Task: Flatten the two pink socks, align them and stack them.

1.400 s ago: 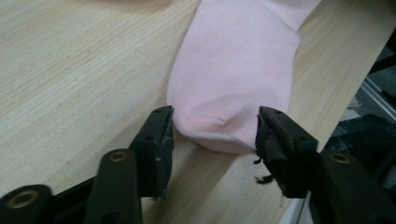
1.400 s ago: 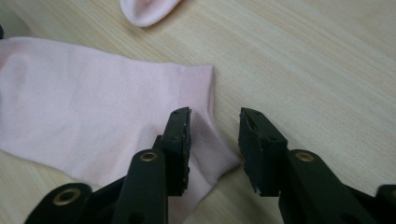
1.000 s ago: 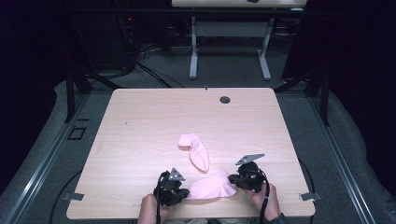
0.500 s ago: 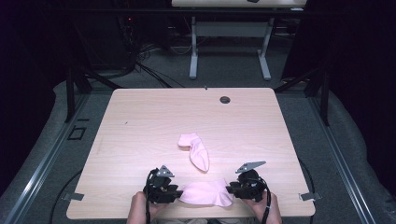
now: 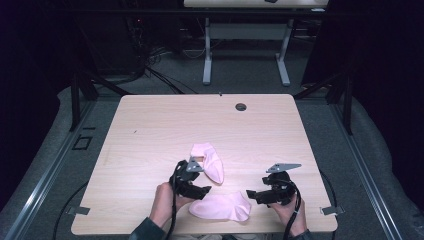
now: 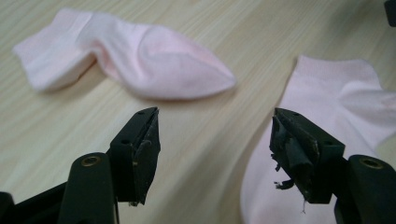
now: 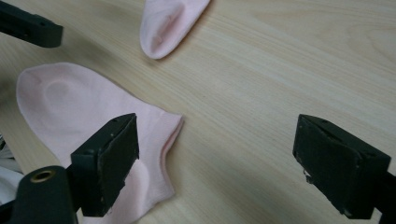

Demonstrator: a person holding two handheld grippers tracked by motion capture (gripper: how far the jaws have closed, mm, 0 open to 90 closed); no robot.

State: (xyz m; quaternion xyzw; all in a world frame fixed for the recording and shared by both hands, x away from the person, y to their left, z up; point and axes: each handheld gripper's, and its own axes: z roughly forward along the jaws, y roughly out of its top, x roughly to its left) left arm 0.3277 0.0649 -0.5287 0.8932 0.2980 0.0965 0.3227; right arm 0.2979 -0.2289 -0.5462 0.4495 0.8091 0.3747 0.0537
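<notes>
Between both grippers, pink sock [image 5: 220,206]

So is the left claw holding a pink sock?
No, the left claw stands open over bare table, with the near sock beside it and the far sock beyond.

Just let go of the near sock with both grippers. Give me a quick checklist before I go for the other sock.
1. Left gripper released: ok. Its jaws have just been opening, with bare table between them in its own view.
2. Right gripper released: ok. Its jaws have just been opening and stand wide, nothing pinched.
3. Near sock laid flat by the front edge: ok, it lies spread between the two grippers.
4. Far sock within easy reach: ok, just beyond the left gripper.
5. Far sock flat: not ok, its cuff end looks bent over.
6. Socks apart: ok, a strip of table shows between them.
</notes>
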